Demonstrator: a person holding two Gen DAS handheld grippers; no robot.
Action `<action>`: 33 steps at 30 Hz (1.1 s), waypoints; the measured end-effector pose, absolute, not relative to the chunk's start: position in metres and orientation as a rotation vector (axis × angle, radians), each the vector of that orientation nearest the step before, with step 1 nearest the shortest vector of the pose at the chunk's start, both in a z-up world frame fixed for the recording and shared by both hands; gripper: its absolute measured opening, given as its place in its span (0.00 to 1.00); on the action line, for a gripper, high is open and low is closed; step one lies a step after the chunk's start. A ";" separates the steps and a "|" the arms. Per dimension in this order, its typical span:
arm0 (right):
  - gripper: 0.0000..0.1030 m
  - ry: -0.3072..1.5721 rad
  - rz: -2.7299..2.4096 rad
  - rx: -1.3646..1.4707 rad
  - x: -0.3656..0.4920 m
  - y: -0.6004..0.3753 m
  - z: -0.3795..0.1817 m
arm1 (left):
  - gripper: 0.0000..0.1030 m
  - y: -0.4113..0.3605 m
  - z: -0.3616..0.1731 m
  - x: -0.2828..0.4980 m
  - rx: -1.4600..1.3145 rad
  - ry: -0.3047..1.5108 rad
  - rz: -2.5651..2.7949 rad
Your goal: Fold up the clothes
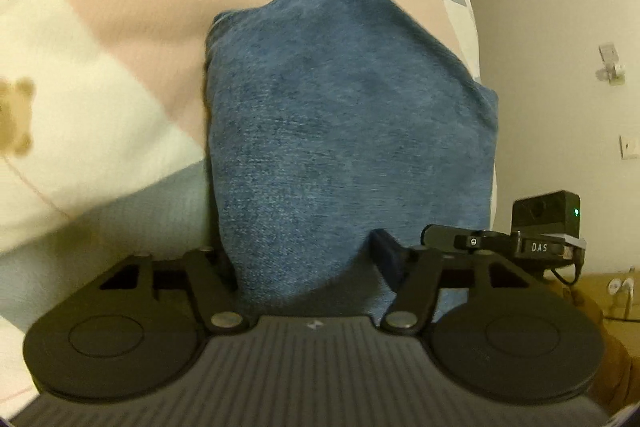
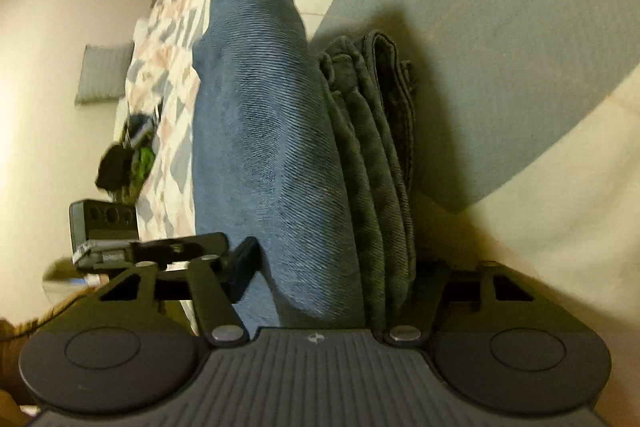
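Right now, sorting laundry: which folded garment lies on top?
The blue garment lies on top; the dark grey-green one sits beneath it, against the quilt.

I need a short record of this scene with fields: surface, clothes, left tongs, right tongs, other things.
surface: patterned bedspread
clothes: blue folded garment, with dark grey denim layers against it in the right wrist view
left tongs: closed on the blue garment
right tongs: closed on the blue garment and grey layers together
other things: small dark and green heap further off on the bed, too blurred to name
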State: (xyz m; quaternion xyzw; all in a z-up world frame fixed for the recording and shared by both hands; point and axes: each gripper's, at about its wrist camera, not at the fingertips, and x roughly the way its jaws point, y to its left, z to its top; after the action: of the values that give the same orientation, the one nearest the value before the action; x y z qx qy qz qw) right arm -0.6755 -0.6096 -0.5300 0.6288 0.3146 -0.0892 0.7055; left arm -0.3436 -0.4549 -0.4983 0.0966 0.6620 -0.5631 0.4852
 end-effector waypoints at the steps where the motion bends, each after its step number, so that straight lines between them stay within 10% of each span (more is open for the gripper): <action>1: 0.45 0.664 -0.219 1.415 -0.681 -0.604 -0.527 | 0.47 -0.460 -0.491 -0.344 0.272 1.595 -1.393; 13: 0.36 -0.252 -0.754 1.530 -0.762 -0.511 -0.461 | 0.43 -0.681 -0.372 -0.420 0.782 1.230 -2.051; 22: 0.37 -0.773 -1.206 1.478 -0.752 -0.528 -0.505 | 0.45 -0.822 -0.416 -0.566 1.326 0.914 -2.273; 28: 0.49 -0.646 -1.271 1.570 -0.745 -0.546 -0.531 | 0.58 -0.839 -0.471 -0.565 1.410 0.978 -2.238; 33: 0.63 -0.366 -1.190 1.500 -0.763 -0.533 -0.504 | 0.47 -0.840 -0.468 -0.538 1.325 1.035 -2.276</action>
State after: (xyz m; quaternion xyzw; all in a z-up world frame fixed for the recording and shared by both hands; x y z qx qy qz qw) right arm -0.7627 -0.5327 -0.5044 0.6368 -0.1553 -0.5053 0.5613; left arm -0.5383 -0.8397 -0.4684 0.4626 0.3613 -0.7946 0.1551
